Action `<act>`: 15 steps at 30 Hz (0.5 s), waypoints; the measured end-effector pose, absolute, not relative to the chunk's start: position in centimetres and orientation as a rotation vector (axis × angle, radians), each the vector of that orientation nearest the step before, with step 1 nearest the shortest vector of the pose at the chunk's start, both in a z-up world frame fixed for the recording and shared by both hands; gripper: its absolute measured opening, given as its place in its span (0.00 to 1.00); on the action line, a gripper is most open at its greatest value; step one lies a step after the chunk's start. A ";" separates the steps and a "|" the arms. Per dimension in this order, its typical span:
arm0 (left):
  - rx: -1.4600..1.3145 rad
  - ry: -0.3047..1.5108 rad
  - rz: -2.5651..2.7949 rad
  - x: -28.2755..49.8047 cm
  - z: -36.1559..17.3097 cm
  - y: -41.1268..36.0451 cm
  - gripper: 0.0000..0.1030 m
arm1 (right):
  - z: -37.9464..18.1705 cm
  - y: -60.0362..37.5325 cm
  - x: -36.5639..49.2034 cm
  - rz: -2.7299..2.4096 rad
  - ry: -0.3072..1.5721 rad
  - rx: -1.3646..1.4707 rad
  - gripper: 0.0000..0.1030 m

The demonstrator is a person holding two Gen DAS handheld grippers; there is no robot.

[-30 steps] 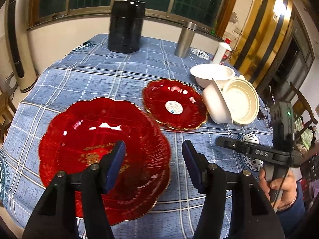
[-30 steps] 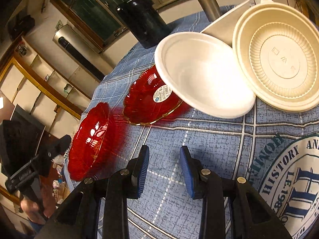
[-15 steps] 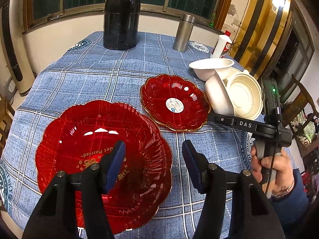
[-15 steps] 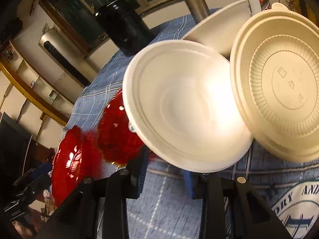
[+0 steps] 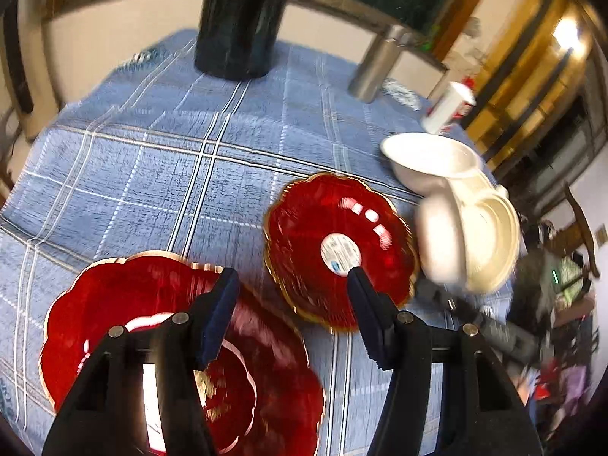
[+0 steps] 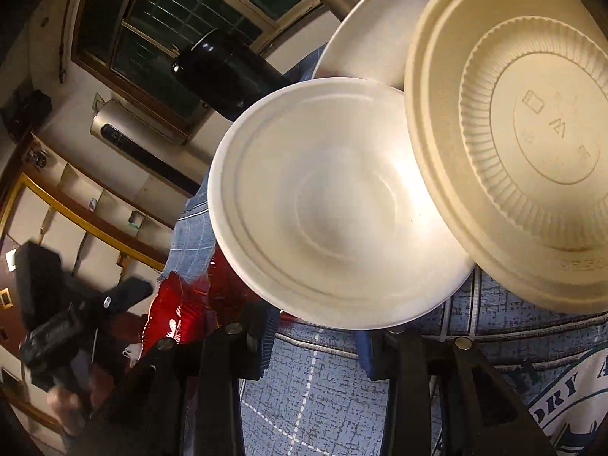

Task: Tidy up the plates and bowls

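Note:
A large red scalloped plate [image 5: 114,323] lies on the blue checked cloth, partly under my left gripper [image 5: 290,279], which is open and holds nothing. Its right finger reaches over the near edge of a small red plate [image 5: 338,228] with a white sticker. To the right of that plate, a white bowl [image 5: 437,243] leans on its side against a cream bowl [image 5: 490,239], and another white bowl [image 5: 429,163] stands upright behind them. In the right wrist view the leaning white bowl [image 6: 334,205] fills the middle. Its lower rim hangs over my right gripper [image 6: 315,326], whose jaws are opening, with no pad pressing on the bowl.
At the far edge of the table stand a black canister [image 5: 243,19], a steel flask [image 5: 376,64] and a white bottle [image 5: 448,106]. The cloth [image 5: 171,159] is bare at the left and in the middle. A wooden chair [image 5: 581,228] stands beyond the table's right side.
My left gripper has swung right, from over the large red plate towards the small one. My right gripper has closed in on the leaning white bowl, whose rim now covers its fingertips.

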State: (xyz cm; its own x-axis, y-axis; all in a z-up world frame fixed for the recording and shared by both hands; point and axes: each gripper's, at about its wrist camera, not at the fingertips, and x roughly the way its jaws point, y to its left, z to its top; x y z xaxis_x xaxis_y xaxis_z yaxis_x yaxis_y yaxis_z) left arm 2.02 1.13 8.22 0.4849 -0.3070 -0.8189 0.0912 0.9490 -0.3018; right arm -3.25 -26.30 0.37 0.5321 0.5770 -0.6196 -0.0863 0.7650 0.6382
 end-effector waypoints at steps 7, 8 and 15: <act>-0.168 1.148 -0.174 8.3 5.2 -0.6 0.56 | 0.6 -25.1 -2.9 0.436 0.923 0.562 0.36; -0.169 1.148 -0.153 8.8 4.9 -0.6 0.56 | 0.6 -25.0 -2.9 0.437 0.921 0.558 0.36; -0.111 1.224 -0.205 10.8 2.1 -2.8 0.25 | 0.3 -23.7 -2.0 0.436 0.925 0.511 0.28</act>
